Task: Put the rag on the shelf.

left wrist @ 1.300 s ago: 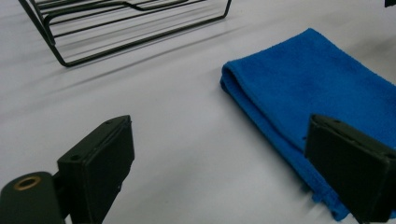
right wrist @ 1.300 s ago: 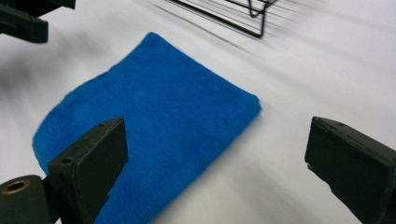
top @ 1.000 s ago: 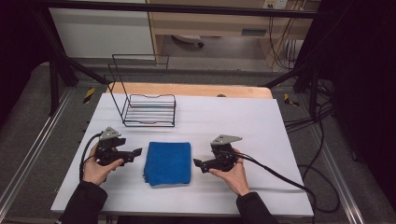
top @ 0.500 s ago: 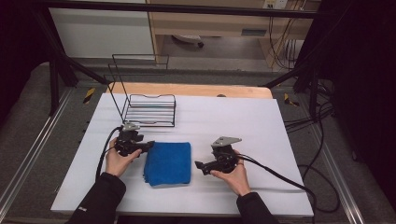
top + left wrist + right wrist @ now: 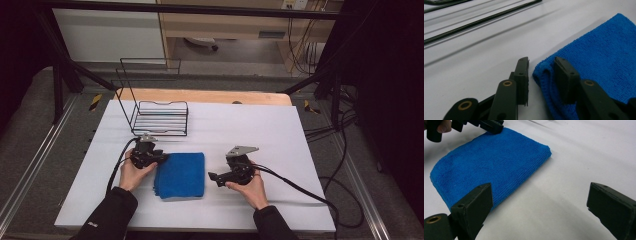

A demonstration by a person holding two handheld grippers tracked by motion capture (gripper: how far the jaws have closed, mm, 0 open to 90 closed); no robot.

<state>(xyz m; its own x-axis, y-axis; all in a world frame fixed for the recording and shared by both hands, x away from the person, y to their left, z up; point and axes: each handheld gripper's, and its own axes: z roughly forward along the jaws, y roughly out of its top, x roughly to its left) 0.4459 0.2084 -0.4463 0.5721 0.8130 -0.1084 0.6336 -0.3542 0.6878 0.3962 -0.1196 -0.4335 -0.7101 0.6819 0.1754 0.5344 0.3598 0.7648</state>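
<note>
- High view: the left hand (image 5: 131, 171) reaches forward from the lower edge, forearm angled up and inward, and holds the left gripper (image 5: 159, 158) at the far left corner of the folded blue cloth (image 5: 181, 175).
- Left gripper view: the jaws stand apart, one on the bare white table (image 5: 474, 57), the other resting on the cloth; the cloth's rolled edge lies between them, not yet pinched.
- High view: the right hand (image 5: 248, 186) lies low, wrist near the table's edge, and aims the right gripper (image 5: 214, 177) leftward, just beside the cloth's right edge.
- Right gripper view: those jaws gape wide, the cloth just beyond the left one.
- A wire rack (image 5: 161, 116) stands beyond the left gripper.
</note>
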